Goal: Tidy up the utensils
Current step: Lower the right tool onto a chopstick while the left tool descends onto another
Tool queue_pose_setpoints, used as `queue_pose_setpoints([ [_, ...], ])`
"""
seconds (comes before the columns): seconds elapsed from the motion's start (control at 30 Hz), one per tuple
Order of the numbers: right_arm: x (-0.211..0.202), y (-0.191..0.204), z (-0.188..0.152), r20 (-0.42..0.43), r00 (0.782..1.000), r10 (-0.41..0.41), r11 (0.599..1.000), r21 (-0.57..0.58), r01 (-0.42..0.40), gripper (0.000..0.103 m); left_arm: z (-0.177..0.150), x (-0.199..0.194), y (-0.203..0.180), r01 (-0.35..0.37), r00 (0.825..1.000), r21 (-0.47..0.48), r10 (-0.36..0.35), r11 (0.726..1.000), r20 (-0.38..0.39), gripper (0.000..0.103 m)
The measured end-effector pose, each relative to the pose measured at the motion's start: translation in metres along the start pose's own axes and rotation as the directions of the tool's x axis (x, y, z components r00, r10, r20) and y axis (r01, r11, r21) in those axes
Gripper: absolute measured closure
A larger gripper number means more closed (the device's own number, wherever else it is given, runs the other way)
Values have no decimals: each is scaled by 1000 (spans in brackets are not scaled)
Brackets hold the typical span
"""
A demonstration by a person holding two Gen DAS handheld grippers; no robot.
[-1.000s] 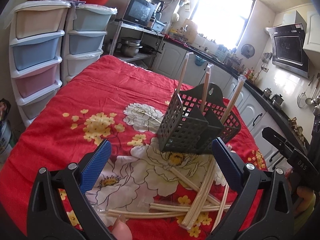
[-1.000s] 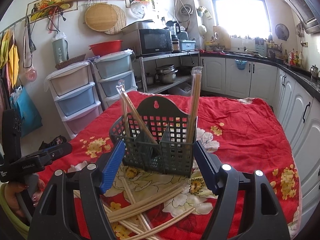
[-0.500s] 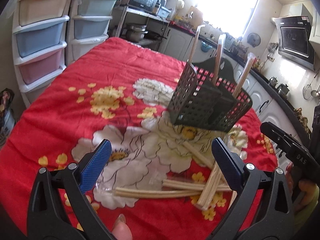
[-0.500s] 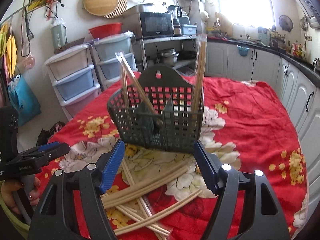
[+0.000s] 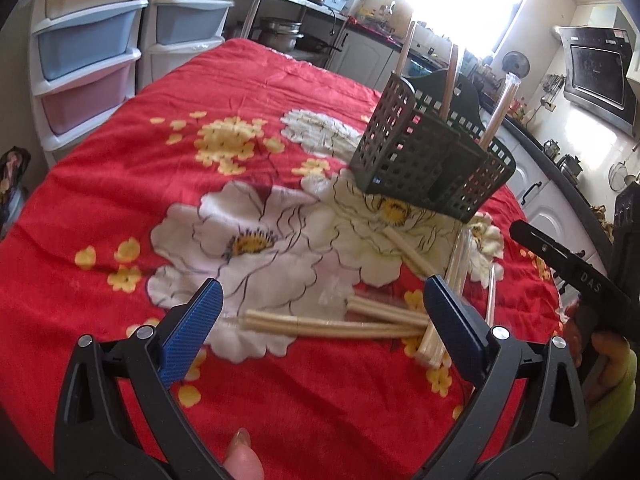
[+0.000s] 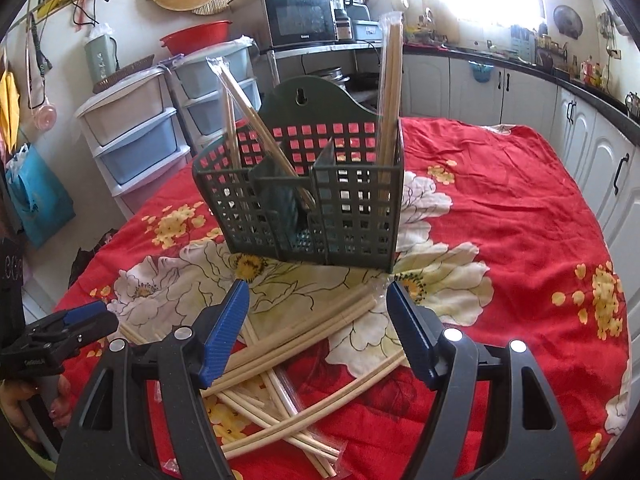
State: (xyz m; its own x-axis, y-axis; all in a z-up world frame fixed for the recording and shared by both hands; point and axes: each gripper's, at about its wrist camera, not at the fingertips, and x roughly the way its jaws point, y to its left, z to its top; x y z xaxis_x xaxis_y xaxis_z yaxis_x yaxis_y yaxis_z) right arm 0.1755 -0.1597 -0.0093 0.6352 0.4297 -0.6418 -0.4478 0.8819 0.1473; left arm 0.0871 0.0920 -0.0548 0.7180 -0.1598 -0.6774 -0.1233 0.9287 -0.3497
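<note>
The left gripper (image 5: 320, 316) stands wide, holding nothing, over the chopsticks (image 5: 332, 324) scattered on the red cloth (image 5: 240, 88). Behind them sits the green caddy (image 6: 316, 208), three wrapped pairs upright inside. The right gripper (image 6: 318, 320) gapes wide, also empty.

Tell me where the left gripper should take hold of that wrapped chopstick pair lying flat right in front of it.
Grip the wrapped chopstick pair near its free left end, coming down from above, fingers straddling its width. It lies flat on the red cloth; its right end is buried under the crossed pile. The left gripper is already open.
</note>
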Motion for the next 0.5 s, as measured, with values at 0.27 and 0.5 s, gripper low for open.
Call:
queue_pose_setpoints([
  [0.27, 7, -2, -5, -28, 1000, 1, 1000, 12, 0, 35, -15, 3, 9, 28, 998, -45, -30, 999, -55, 12],
  [0.5, 18, -6, -7, -68, 998, -13, 999, 29, 15, 40, -19, 9, 18, 55, 994, -120, -66, 991, -92, 28],
])
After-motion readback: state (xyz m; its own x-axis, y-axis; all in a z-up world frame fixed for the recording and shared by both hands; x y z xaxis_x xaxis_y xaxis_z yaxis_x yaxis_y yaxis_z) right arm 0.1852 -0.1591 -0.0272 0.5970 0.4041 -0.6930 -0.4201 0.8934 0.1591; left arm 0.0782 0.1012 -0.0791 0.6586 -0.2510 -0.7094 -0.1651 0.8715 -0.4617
